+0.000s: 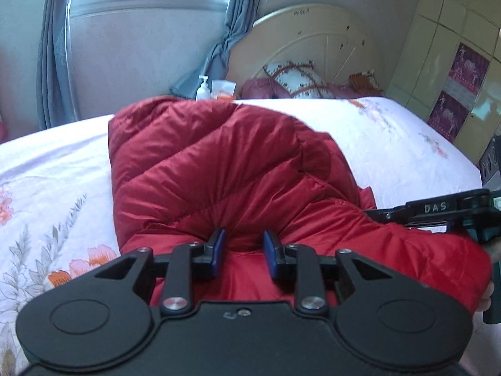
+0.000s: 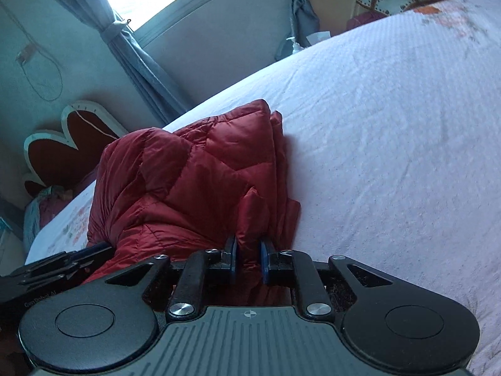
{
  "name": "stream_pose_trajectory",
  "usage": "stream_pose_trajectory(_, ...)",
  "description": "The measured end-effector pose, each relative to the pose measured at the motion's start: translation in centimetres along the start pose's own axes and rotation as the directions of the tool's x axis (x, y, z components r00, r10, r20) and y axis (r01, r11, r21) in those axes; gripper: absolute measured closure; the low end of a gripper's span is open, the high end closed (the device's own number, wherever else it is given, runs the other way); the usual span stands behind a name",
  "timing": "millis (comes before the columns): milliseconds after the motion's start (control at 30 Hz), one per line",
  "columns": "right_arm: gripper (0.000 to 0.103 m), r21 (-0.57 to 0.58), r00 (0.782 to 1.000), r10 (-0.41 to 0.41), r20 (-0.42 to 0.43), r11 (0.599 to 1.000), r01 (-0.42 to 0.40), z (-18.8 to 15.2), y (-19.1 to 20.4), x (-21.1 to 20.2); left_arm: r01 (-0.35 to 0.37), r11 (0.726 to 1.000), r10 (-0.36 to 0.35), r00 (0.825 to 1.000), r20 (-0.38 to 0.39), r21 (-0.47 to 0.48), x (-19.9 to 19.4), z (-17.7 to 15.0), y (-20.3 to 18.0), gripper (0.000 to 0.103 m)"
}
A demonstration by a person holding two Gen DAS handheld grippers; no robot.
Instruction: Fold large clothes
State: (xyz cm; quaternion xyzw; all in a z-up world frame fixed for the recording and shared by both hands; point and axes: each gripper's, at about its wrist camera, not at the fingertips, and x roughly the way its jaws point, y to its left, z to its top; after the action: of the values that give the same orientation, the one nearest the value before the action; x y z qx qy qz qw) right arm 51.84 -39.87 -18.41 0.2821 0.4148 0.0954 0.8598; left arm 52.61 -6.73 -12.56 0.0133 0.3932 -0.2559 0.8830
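Observation:
A red quilted down jacket (image 1: 219,163) lies bunched on the bed, its near end raised. My left gripper (image 1: 243,246) is shut on a thick fold of the jacket's near edge, fabric bulging between the blue pads. My right gripper (image 2: 249,255) is shut on another fold of the same jacket (image 2: 188,175) at its near right side. The right gripper also shows at the right edge of the left wrist view (image 1: 438,210), and the left gripper at the lower left of the right wrist view (image 2: 56,266).
The bed has a white floral bedspread (image 1: 391,144) (image 2: 391,125). Pillows (image 1: 297,81) and a cream headboard (image 1: 313,37) are at the far end. A pump bottle (image 1: 203,87) stands by the grey curtain (image 1: 53,62) under the window. A wardrobe (image 1: 454,62) is at right.

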Motion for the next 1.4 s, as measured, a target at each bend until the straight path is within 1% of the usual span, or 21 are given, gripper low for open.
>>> stream_pose_trajectory(167,0.090,-0.063,0.999,-0.034,-0.028,0.997,0.032,1.1,0.9,-0.6,-0.020,1.000,0.020,1.000,-0.024,0.017,-0.5,0.3,-0.5,0.076)
stream_pose_trajectory(200,0.090,-0.081,0.998,-0.055,-0.013,0.995,0.054,1.3,1.7,-1.6,-0.027,1.000,0.028,0.999,-0.015,0.011,-1.2,0.5,-0.7,0.075)
stream_pose_trajectory(233,0.090,-0.102,0.998,-0.068,0.015,0.992,0.069,1.4,2.6,-3.0,-0.026,1.000,0.026,1.000,0.003,0.009,-2.2,0.4,-1.0,0.071)
stream_pose_trajectory(300,0.090,-0.151,0.996,-0.052,0.069,0.987,0.062,1.2,4.1,-5.6,-0.014,1.000,0.013,0.999,0.048,0.022,-4.4,-0.1,-1.7,0.070)
stream_pose_trajectory(400,0.087,-0.241,0.994,-0.013,0.104,0.970,0.038,0.2,6.7,-8.9,-0.014,1.000,0.011,0.996,0.084,0.028,-7.4,-1.2,-2.6,0.069)
stream_pose_trajectory(467,0.068,-0.306,0.994,0.002,0.107,0.952,0.031,-1.0,8.2,-10.4,-0.005,1.000,0.003,0.994,0.107,0.018,-9.2,-2.1,-3.2,0.070)
stream_pose_trajectory(500,0.052,-0.348,0.994,0.007,0.113,0.937,0.033,-1.9,9.1,-11.0,-0.001,1.000,0.000,0.993,0.114,0.010,-9.8,-2.5,-3.6,0.070)
stream_pose_trajectory(533,0.050,-0.386,0.993,0.010,0.116,0.922,0.036,-2.9,9.7,-11.5,0.000,1.000,-0.001,0.993,0.119,0.008,-10.5,-3.1,-3.9,0.070)
stream_pose_trajectory(600,0.050,-0.442,0.994,0.020,0.107,0.897,0.029,-4.7,10.7,-11.9,-0.023,1.000,0.021,0.993,0.118,0.016,-11.2,-4.2,-4.7,0.070)
stream_pose_trajectory(633,0.055,-0.467,0.995,0.020,0.095,0.884,0.027,-5.8,10.9,-11.7,-0.030,0.999,0.027,0.993,0.118,0.022,-11.6,-4.7,-5.0,0.072)
stream_pose_trajectory(700,0.075,-0.503,0.998,0.006,0.067,0.864,0.028,-7.6,11.3,-10.9,-0.022,1.000,0.022,0.993,0.116,0.003,-12.0,-5.8,-5.4,0.074)
stream_pose_trajectory(767,0.076,-0.507,0.999,-0.004,0.044,0.862,0.026,-8.7,11.0,-10.0,-0.021,1.000,0.020,0.995,0.098,0.004,-11.8,-7.0,-5.7,0.073)
stream_pose_trajectory(833,0.076,-0.509,0.999,-0.041,0.022,0.859,0.046,-9.8,10.2,-8.7,-0.040,0.999,0.038,0.996,0.082,0.016,-11.3,-7.8,-5.7,0.072)
stream_pose_trajectory(967,0.076,-0.459,0.996,-0.076,-0.056,0.888,0.042,-10.7,7.8,-5.6,-0.034,0.999,0.033,0.998,0.060,0.007,-9.9,-8.9,-5.3,0.072)
stream_pose_trajectory(1033,0.076,-0.427,0.995,-0.071,-0.067,0.903,0.036,-11.0,7.1,-4.6,-0.040,0.999,0.039,0.998,0.052,0.010,-9.5,-9.2,-5.3,0.072)
stream_pose_trajectory(1100,0.076,-0.443,0.993,-0.084,-0.082,0.896,0.039,-10.6,7.4,-4.6,-0.037,0.999,0.037,0.999,0.037,0.014,-9.9,-8.5,-5.2,0.073)
stream_pose_trajectory(1133,0.076,-0.462,0.993,-0.092,-0.078,0.886,0.046,-10.2,7.9,-5.1,-0.037,0.999,0.037,0.998,0.043,0.015,-10.4,-8.0,-5.1,0.073)
stream_pose_trajectory(1200,0.075,-0.483,0.998,-0.067,0.005,0.874,0.061,-9.1,8.6,-7.2,-0.060,0.998,0.058,0.994,0.097,0.013,-11.4,-6.7,-4.4,0.068)
stream_pose_trajectory(1267,0.075,-0.479,0.995,-0.052,0.082,0.874,0.085,-7.0,9.1,-8.2,-0.079,0.997,0.078,0.988,0.132,-0.002,-11.5,-4.8,-3.0,0.067)
stream_pose_trajectory(1333,0.075,-0.457,0.988,-0.049,0.149,0.882,0.113,-4.6,9.4,-7.9,-0.090,0.996,0.092,0.984,0.150,-0.020,-10.7,-2.8,-1.7,0.067)
stream_pose_trajectory(1400,0.075,-0.440,0.982,-0.046,0.181,0.889,0.123,-2.6,9.7,-6.5,-0.093,0.995,0.096,0.985,0.142,-0.029,-9.2,-1.2,-0.9,0.063)
